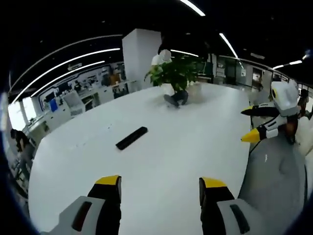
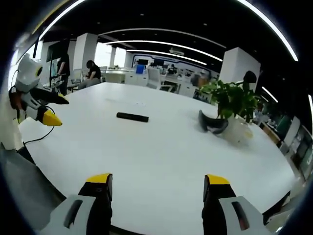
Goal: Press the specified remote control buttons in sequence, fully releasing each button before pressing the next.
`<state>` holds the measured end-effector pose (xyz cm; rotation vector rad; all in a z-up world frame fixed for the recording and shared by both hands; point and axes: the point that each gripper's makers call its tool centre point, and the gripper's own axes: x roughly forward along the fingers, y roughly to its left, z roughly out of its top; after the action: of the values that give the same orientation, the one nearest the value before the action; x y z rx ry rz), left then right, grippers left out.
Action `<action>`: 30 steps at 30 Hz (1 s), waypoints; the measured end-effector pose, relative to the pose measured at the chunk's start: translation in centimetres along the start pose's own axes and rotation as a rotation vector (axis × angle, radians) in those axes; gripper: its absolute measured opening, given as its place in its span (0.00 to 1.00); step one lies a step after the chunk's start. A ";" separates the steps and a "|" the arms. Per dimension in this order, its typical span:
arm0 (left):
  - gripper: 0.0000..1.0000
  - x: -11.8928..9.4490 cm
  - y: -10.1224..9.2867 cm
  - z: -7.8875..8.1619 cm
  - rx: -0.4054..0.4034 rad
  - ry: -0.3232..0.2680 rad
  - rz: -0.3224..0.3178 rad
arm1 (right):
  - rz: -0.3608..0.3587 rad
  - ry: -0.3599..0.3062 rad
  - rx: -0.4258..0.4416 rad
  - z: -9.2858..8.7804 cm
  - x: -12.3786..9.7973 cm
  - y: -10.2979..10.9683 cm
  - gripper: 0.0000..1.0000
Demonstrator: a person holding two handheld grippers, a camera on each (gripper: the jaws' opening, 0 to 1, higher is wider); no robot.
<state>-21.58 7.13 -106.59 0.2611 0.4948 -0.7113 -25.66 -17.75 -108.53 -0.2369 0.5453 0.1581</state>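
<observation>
remote control [image 1: 131, 138]: a slim black bar lying flat on the white table [image 1: 161, 161], well ahead of both tools and touched by neither. in the right gripper view it lies out past the middle of the tabletop [image 2: 132, 117].
left gripper [image 1: 159, 188]: yellow-tipped jaws standing wide apart, nothing between them, hovering over bare table with the remote ahead and to the left of its line.
right gripper [image 2: 157, 186]: jaws likewise spread, holding nothing, held near the table's edge; it also shows at the right side of the left gripper view [image 1: 258, 128].
other things: a potted plant [image 1: 175, 74] at the far side of the table with a dark curved object [image 2: 212, 124] lying beside its pot; what that object is cannot be told.
stage, as i judge it: the approach; no button looks pressed yet.
risk, aim: buttons are too small to make out, so a wide-spread jaw tip could land on the wrong key or bridge two.
risk, sliding: the remote lies loose on a smooth top; an angled push could skate or spin it rather than depress a key.
risk, visibility: swinging either hand aside could drop the remote out of frame.
</observation>
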 end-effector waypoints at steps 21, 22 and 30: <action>0.73 -2.7 -1.0 -4.7 -0.087 -0.047 0.181 | 0.005 0.014 -0.012 0.0 0.3 0.3 0.76; 0.73 -2.7 -1.0 -4.8 -0.079 -0.038 0.184 | 0.005 0.014 -0.013 0.0 0.3 0.3 0.76; 0.84 -2.9 0.4 -5.0 -0.102 -0.054 0.266 | 0.000 -0.016 -0.003 0.5 0.1 0.1 0.77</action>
<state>-24.90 11.04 -109.34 0.2064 0.4335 -0.4312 -25.36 -17.55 -108.23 -0.2385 0.5293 0.1602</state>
